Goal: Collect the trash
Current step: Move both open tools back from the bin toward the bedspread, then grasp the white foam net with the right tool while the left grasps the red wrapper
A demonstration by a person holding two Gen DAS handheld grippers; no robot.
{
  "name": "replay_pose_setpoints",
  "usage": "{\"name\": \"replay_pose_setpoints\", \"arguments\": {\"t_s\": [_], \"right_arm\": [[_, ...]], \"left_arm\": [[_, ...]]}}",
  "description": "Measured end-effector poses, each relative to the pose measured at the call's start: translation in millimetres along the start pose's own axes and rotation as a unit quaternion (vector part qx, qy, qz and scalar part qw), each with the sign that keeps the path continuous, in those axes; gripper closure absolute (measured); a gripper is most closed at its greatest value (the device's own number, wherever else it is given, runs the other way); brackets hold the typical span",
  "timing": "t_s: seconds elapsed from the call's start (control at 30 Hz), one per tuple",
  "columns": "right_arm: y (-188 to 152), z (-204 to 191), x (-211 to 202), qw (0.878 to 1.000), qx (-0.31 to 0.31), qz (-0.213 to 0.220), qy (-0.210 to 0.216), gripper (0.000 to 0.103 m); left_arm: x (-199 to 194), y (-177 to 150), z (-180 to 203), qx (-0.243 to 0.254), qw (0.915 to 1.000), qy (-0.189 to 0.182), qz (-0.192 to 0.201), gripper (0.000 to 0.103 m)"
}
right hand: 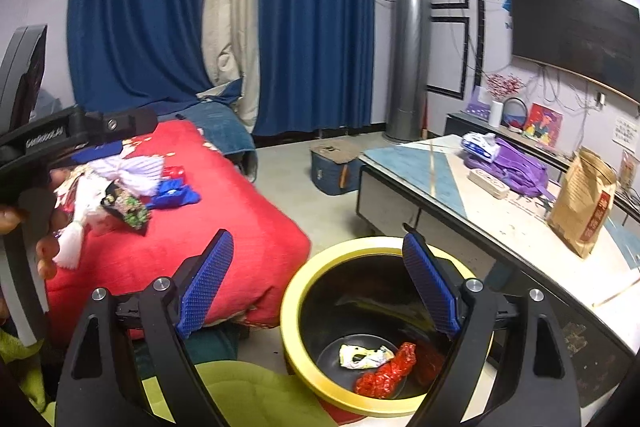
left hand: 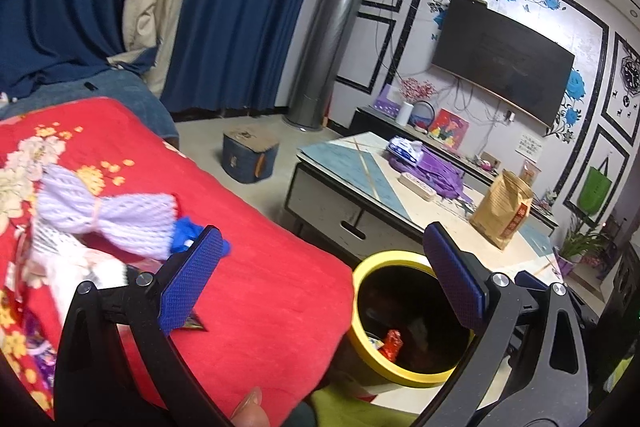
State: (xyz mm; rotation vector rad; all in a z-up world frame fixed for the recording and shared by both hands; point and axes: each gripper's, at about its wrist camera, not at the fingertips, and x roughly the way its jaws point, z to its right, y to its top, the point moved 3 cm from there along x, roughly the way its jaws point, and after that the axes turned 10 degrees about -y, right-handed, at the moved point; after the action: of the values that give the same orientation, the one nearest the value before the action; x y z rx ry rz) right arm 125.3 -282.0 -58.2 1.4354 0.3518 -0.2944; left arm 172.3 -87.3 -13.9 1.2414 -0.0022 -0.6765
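A black bin with a yellow rim (right hand: 291, 307) stands on the floor between the red blanket (right hand: 240, 227) and a low table. A red wrapper (right hand: 386, 371) and a white wrapper (right hand: 362, 355) lie in the bin. My right gripper (right hand: 318, 237) hovers open over the bin, nothing between its pads. My left gripper (left hand: 322, 231) is open and empty above the blanket's edge, with the bin rim (left hand: 384, 257) to its right. On the blanket lie a lilac foam net (left hand: 108, 215), a blue wrapper (right hand: 174, 195), a dark wrapper (right hand: 126, 211) and a small red wrapper (right hand: 174, 171).
The low table (right hand: 440, 187) on the right bears a brown paper bag (right hand: 584, 203), a purple bag (right hand: 516, 167) and a power strip. A blue box (right hand: 334, 167) stands on the floor behind. A green cushion (right hand: 240, 395) lies beside the bin. A hand (right hand: 44, 251) shows at the left.
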Motion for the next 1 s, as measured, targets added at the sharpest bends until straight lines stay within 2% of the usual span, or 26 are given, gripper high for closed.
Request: {"name": "replay_pose_setpoints", "arguments": {"t_s": [0.47,0.77,1.0], "right_arm": [[8.6,-59.5,-12.1,0.998,-0.024,-0.001,0.064,0.018],[21.5,-106.5,-16.3,0.993,-0.034,0.008,0.116,0.018],[24.9,-151.3,-8.2,0.986,-0.041,-0.009,0.162,0.018]], "left_arm": [[-41.5,11.2,-37.6,-0.007,0.9978,0.053,0.04,0.011],[-66.9,9.1,-64.7,-0.014,0.9954,0.082,0.047,0.011],[-85.2,7.2,-90.7,-0.021,0.9917,0.118,0.047,0.011]]}}
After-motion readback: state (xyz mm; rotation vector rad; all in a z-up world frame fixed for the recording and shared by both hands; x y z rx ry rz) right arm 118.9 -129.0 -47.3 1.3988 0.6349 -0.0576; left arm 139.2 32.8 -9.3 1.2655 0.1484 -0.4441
